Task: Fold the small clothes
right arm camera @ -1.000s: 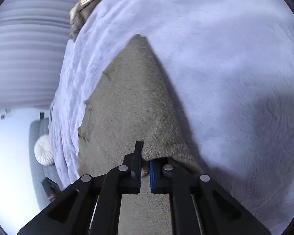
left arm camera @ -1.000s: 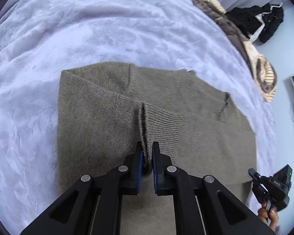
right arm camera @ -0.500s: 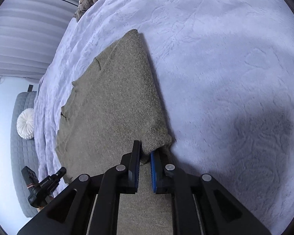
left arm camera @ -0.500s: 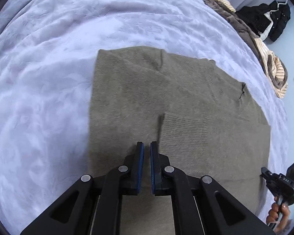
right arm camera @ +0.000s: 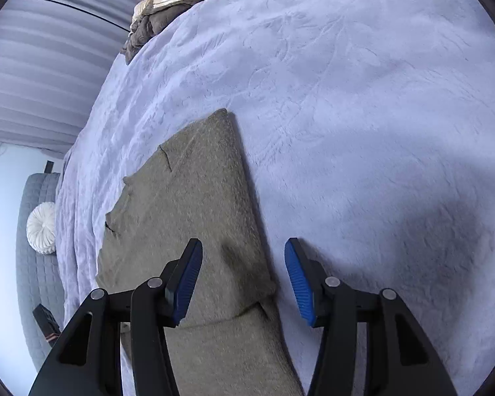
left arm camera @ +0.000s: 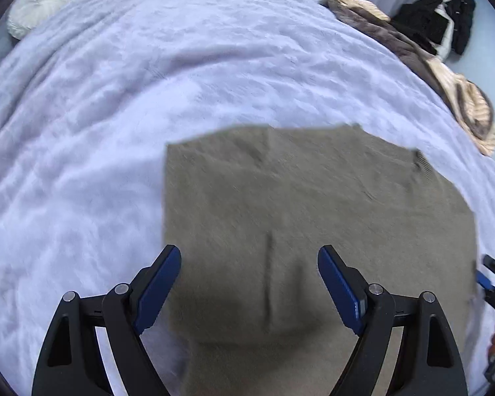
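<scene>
An olive-brown knit garment (left arm camera: pixel 297 211) lies folded flat on the pale lilac bedspread (left arm camera: pixel 148 76). My left gripper (left arm camera: pixel 249 265) hovers over its near part with the jaws opening wide; a sleeve edge with a crease lies below the gap and the pads touch nothing. In the right wrist view the same garment (right arm camera: pixel 188 217) runs away as a long strip. My right gripper (right arm camera: pixel 244 264) is above its near right edge, jaws opening, the fabric lying loose under them. The right gripper (left arm camera: pixel 493 283) also shows at the right rim of the left wrist view.
A heap of brown and cream clothes (left arm camera: pixel 445 76) lies along the bed's far right edge, with dark clothes (left arm camera: pixel 445 16) beyond. A white round cushion (left arm camera: pixel 39 6) rests on a grey quilted seat (right arm camera: pixel 36 264) beside the bed. Striped curtains (right arm camera: pixel 49 66) hang behind.
Both grippers have let go of the garment and their jaws have spread apart. The lifted sleeve fold and corner now lie flat. Both cameras have drawn back slightly.
</scene>
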The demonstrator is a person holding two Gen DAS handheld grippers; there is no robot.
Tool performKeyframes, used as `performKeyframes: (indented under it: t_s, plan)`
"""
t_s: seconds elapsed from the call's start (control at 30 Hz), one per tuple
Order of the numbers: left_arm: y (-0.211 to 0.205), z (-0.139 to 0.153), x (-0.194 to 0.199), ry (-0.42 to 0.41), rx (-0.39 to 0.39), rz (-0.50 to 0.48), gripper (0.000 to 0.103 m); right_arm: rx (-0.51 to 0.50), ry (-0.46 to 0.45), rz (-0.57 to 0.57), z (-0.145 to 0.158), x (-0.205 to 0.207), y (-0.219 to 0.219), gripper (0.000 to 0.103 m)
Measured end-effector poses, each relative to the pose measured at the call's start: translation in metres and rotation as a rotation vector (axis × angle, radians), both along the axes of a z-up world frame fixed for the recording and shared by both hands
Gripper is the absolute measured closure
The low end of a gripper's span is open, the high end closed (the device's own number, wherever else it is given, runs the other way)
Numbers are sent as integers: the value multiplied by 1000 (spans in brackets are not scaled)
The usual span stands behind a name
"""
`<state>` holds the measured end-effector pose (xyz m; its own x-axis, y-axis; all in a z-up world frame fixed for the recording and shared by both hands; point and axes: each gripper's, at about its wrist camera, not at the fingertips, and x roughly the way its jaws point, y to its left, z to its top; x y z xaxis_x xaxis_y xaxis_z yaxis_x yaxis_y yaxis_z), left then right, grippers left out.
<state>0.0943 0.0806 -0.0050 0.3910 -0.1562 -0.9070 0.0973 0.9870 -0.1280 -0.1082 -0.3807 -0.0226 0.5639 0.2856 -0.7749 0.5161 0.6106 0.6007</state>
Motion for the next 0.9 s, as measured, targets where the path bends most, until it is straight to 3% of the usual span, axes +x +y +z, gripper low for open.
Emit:
performKeyframes:
  t_s: [0.13, 0.3, 0.33, 0.37, 0.43, 0.5, 0.57, 0.63, 0.73, 0.8, 0.9]
  plan:
    - [29, -12, 37, 37, -33, 124, 18, -17, -14, 12, 4, 23, -11, 47]
    - [44, -39, 64, 65, 54, 191, 19, 24, 24, 42, -16, 46, -15, 47]
    - [45, -44, 66, 75, 44, 192, 30, 18, 33, 49, -19, 48, -14, 50]
    - [45, -47, 66, 78, 24, 190, 38, -1, 51, 59, -20, 51, -11, 65]
    - [40, -43, 65, 67, 9, 167, 66, -42, 68, 99, -14, 57, -2, 95]
    - [32, -37, 63, 36, 52, 121, 73, -144, 42, 142, 7, 60, 8, 95]
    - [26, -40, 64, 13, 118, 84, 73, -247, 23, 190, 20, 62, 15, 95]
    - [26, -45, 65, 19, 118, 86, 73, -271, 70, 211, 8, 68, 13, 95]
    - [30, -45, 61, 16, 104, 110, 65, -210, 95, 163, -19, 63, -1, 95]
    - [34, -41, 60, 10, 134, 101, 52, -169, 82, 115, -17, 55, -5, 94]
    - [39, -28, 50, 21, 130, 73, 51, -203, 109, 98, -3, 42, -2, 87]
